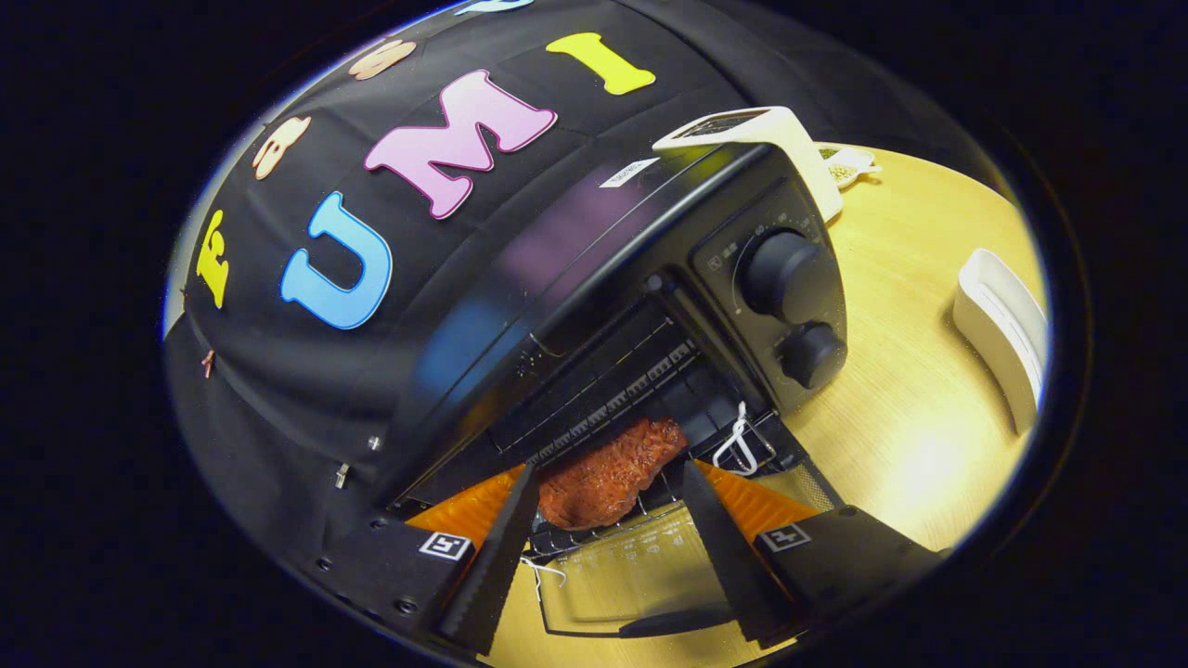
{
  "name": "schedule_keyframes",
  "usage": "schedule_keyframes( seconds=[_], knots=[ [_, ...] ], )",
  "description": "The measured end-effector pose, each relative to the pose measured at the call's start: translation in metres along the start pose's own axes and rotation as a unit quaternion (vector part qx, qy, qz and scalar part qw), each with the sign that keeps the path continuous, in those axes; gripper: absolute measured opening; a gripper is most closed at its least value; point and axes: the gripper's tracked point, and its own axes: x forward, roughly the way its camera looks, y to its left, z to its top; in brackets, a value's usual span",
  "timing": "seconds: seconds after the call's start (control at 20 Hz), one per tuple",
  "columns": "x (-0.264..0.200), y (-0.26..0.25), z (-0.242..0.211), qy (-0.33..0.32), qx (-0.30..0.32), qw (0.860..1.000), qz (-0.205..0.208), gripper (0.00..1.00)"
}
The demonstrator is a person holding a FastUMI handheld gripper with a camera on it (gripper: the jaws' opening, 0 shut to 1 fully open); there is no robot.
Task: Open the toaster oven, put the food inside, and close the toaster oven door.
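Observation:
The black toaster oven [650,278] stands on the wooden table with its glass door [617,580] folded down flat under my fingers. A reddish-brown piece of meat [603,478] lies on the wire rack [603,394] at the mouth of the oven. My gripper [610,471] is open, with its fingertips either side of the meat. The left fingertip sits close against the meat's edge, and a small gap shows at the right one. The door's handle [677,620] shows low between the fingers.
Two knobs [784,274] sit on the oven's right panel. A white cord loop [738,445] hangs by the door's right hinge. A white appliance [780,139] and a small dish [849,167] stand behind the oven. A white object [1002,325] lies on the table [910,399] to the right.

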Motion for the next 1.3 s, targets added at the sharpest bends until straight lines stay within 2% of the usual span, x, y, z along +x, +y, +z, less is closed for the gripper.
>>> schedule_keyframes(
  seconds=[0.25,0.55,0.7,1.05,1.3],
  knots=[
    [-0.021,-0.006,-0.008,0.015,-0.011,1.0,-0.006,0.98],
    [-0.054,-0.005,-0.024,0.029,-0.055,0.998,-0.007,0.98],
    [-0.073,-0.003,-0.039,0.041,-0.095,0.995,-0.009,0.98],
    [-0.103,-0.002,-0.091,0.092,-0.207,0.974,-0.008,0.98],
    [-0.106,-0.029,-0.131,0.145,-0.244,0.958,-0.045,0.98]
  ],
)
